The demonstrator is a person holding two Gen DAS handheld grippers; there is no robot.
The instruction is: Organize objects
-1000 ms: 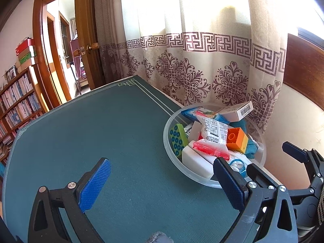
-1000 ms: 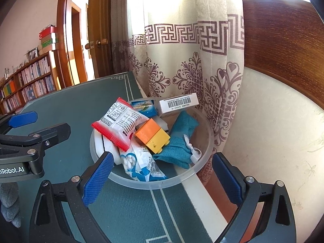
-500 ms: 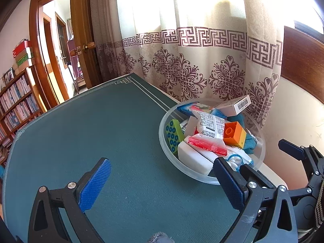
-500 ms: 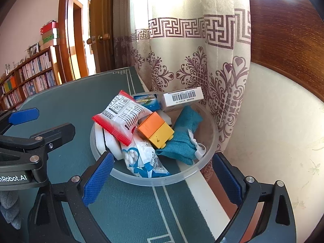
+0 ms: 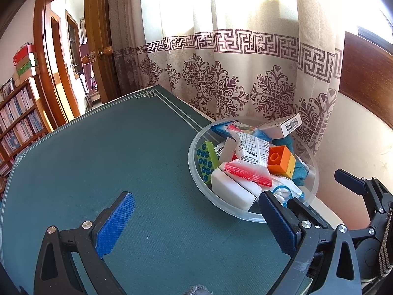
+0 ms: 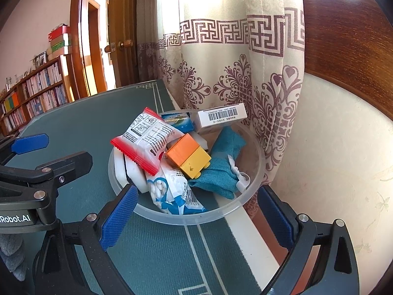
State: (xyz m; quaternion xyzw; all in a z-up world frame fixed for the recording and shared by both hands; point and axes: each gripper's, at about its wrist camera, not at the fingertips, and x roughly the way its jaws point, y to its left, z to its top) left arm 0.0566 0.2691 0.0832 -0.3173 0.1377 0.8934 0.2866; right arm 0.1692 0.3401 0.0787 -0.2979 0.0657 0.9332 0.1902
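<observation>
A clear plastic bowl (image 6: 255,179) sits at the table's curtain-side edge, filled with mixed items. On top lies a white snack packet with red crimped ends (image 6: 145,140), tilted. Beside it rests an orange-and-yellow brick block (image 6: 188,154). A teal cloth (image 6: 221,164) lies crumpled against the right wall. A white barcoded box (image 6: 221,118) leans on the far rim. A green block with blue dots (image 5: 207,159) stands against the left wall. A blue-and-white packet (image 6: 172,191) lies at the near rim.

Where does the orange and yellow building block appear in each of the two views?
Left wrist view: the orange and yellow building block sits right of centre, in the clear bowl.
Right wrist view: the block lies near the picture's middle.
Shared landmark: the white barcode box on the bowl's far rim.
</observation>
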